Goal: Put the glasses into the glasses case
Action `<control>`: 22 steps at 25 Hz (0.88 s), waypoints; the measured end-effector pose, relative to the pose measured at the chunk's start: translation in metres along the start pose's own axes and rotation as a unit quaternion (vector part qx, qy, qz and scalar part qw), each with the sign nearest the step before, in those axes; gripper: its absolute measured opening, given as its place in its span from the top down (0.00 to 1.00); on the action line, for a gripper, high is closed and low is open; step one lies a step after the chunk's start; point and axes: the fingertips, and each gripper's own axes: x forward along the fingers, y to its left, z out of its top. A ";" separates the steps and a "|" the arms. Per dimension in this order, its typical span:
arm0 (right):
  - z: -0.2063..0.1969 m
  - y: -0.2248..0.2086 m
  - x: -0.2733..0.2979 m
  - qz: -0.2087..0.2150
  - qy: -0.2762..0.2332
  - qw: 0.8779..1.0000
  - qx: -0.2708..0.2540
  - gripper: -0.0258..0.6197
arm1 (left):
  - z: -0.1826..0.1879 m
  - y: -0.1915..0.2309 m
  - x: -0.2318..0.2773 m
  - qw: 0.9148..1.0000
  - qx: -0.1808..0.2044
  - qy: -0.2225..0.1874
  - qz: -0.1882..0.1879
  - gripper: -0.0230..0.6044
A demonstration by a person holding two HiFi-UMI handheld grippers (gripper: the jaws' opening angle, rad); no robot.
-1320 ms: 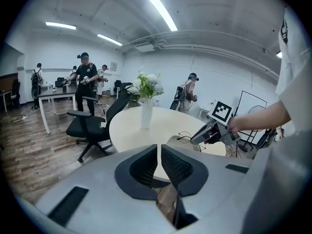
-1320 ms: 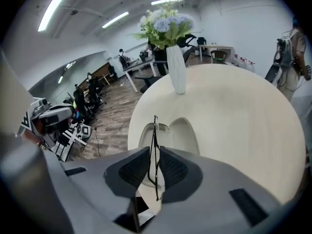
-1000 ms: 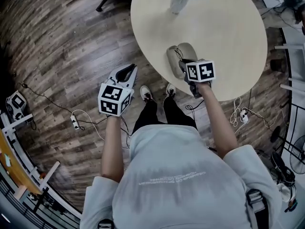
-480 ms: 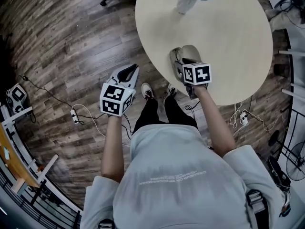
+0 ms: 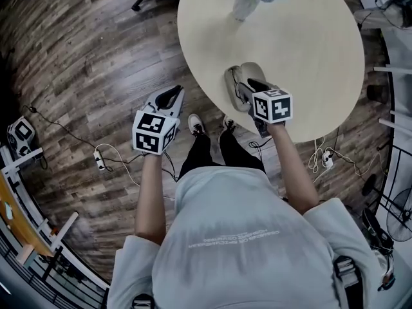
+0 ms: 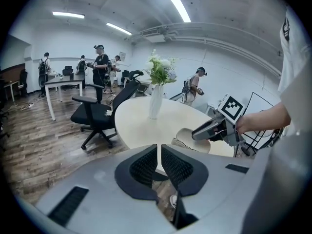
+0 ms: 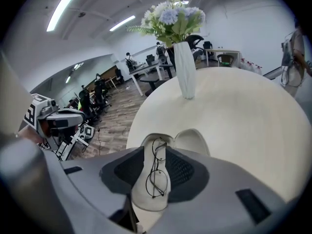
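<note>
The left gripper [image 5: 168,96] is hovering over the wooden floor [image 5: 96,56] at the bench's [image 5: 309,37] 8 o'clock, its fingers lying almost together with nothing between them. The right gripper [image 5: 247,82] is hanging over the open glasses case [image 7: 142,198] near the bench's 7 o'clock edge, its fingers standing wide apart, straddling the tray where the glasses [image 7: 157,177] are lying. A white vase of flowers [image 5: 243,2] is standing at 11 o'clock.

You face a round, pale table [image 5: 309,37] standing on a wood-plank floor [image 5: 96,56]. Two items rest directly on it: a white vase [image 5: 243,4] of flowers, upright, close to the far edge, and an open glasses case [image 5: 235,89] at the near edge.
</note>
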 end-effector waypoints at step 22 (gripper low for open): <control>0.138 -0.070 -0.217 -0.142 -0.278 0.944 -0.106 0.96 | 0.156 -0.037 -0.007 0.986 0.126 -0.107 0.017 0.91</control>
